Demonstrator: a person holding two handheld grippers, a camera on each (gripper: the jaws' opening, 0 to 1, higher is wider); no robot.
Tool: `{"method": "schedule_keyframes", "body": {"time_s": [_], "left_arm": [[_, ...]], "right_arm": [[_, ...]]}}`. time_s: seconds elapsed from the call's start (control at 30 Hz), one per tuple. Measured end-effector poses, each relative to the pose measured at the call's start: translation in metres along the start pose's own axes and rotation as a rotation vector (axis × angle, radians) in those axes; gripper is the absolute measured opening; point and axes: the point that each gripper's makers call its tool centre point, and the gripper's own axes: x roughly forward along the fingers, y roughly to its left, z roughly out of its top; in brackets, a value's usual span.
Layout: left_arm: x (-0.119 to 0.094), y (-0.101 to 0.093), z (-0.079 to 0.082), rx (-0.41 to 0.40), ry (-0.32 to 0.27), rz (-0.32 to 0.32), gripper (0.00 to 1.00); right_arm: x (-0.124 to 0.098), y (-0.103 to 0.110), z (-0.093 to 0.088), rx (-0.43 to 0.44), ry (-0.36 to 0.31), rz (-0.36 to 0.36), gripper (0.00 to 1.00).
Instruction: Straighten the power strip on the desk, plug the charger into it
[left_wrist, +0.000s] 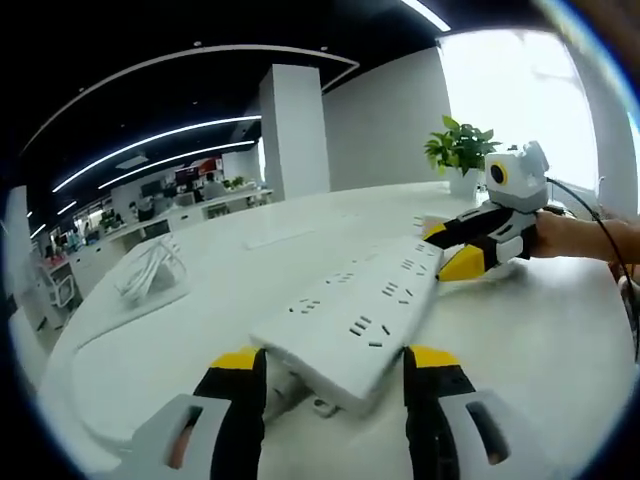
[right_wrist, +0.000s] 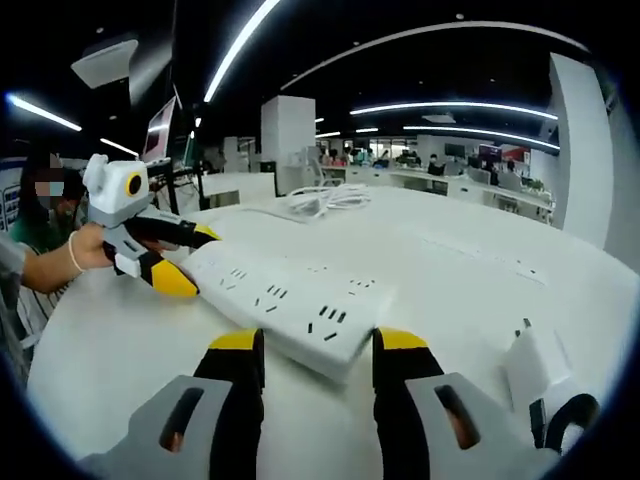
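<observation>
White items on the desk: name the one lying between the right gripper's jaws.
The power strip, the long socketed block. The charger lies off to one side, the coiled cable far beyond it.

An open-plan office: long curved white LED light strips (right_wrist: 470, 108) run across a dark ceiling along the top of the right gripper view, above rows of white workstation desks (right_wrist: 470, 180) with people seated at them in the upper right. A square white structural column (left_wrist: 295, 130) stands at upper centre of the left gripper view, a green potted plant (left_wrist: 460, 150) at upper right beside a bright window (left_wrist: 520, 90)
</observation>
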Motion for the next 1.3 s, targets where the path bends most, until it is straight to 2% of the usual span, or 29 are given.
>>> {"method": "schedule_keyframes", "body": {"time_s": [0.5, 1.3], "left_arm": [[0.004, 0.001, 0.002, 0.029, -0.008, -0.044, 0.52], [0.011, 0.002, 0.005, 0.048, 0.002, -0.085, 0.52]], "right_arm": [[-0.007, 0.002, -0.002, 0.058, 0.012, -0.105, 0.41], [-0.011, 0.0, -0.004, 0.079, 0.021, -0.165, 0.39]]}}
